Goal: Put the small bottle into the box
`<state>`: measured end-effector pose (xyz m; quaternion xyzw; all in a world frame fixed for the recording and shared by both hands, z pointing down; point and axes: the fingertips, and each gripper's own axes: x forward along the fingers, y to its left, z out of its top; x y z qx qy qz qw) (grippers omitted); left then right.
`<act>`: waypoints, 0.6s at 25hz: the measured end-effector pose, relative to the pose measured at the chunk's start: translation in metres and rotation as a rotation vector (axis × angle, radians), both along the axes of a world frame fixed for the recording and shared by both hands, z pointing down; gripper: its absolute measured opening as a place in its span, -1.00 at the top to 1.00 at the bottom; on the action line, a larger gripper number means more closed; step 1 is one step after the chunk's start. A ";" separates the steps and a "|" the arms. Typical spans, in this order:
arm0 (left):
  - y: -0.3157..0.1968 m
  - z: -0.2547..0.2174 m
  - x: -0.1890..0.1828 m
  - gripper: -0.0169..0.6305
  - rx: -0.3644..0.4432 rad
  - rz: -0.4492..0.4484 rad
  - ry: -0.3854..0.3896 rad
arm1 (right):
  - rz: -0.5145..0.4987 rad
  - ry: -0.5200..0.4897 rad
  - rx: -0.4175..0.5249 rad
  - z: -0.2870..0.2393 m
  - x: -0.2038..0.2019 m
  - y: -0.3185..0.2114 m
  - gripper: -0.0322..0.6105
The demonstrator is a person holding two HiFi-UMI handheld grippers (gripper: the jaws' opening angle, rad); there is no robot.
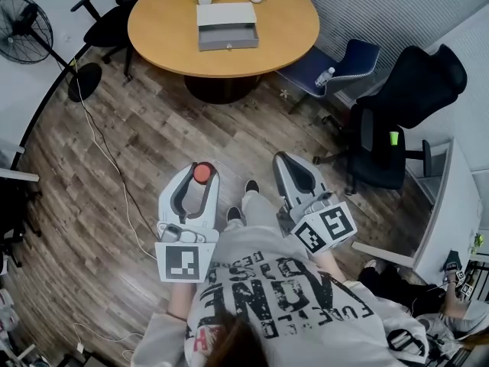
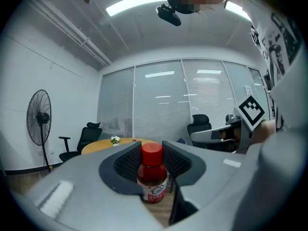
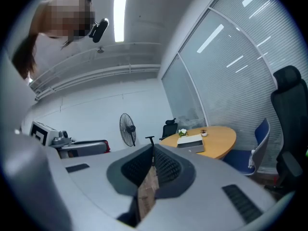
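The left tongs (image 1: 201, 168) are spread part way and pinch the small bottle (image 2: 153, 177) between their ribbed pads. The bottle stands upright in the grip. Its red cap (image 2: 152, 153) rises just above the top edges of the jaws, and its labelled body fills the gap between them. From the head view the cap shows as a red disc right at the tips of these tongs, which are held out level over the wooden floor (image 1: 153, 144).

The right tongs (image 3: 153, 149) are pressed together, with the tips of the two jaws meeting. Only a thin wedge opens lower down between the pads, and floor planks show through it. Nothing is held there. These tongs sit just beside the left pair, to its right, at about the same reach in front of the person.

The box (image 1: 227, 25), a grey shallow one, lies on the round wooden bench (image 1: 153, 29), well ahead of both pairs of tongs, with a stretch of floor between. From the left tongs it lies forward and slightly right. From the right tongs it lies forward and to the left. The bottle is therefore well apart from the box and touches only the pads of the left tongs.
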<state>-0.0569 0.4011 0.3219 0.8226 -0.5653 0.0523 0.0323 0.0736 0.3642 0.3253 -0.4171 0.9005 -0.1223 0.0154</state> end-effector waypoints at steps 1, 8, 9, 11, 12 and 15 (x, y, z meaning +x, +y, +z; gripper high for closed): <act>-0.001 0.000 -0.002 0.51 0.000 -0.006 0.006 | 0.000 0.000 0.000 0.000 -0.001 -0.002 0.85; -0.022 -0.001 -0.008 0.51 0.003 -0.028 0.004 | -0.008 0.006 -0.016 0.003 -0.004 -0.027 0.85; -0.026 0.000 -0.008 0.51 0.003 -0.029 -0.004 | -0.009 0.009 -0.027 0.007 -0.004 -0.034 0.85; -0.038 0.002 -0.008 0.51 0.002 -0.039 -0.007 | -0.014 0.009 -0.048 0.012 -0.003 -0.048 0.85; -0.045 0.002 -0.008 0.51 -0.003 -0.045 -0.005 | -0.018 0.006 -0.053 0.013 -0.004 -0.056 0.85; -0.073 0.001 -0.009 0.52 -0.007 -0.058 -0.016 | -0.039 0.000 -0.057 0.013 -0.006 -0.085 0.85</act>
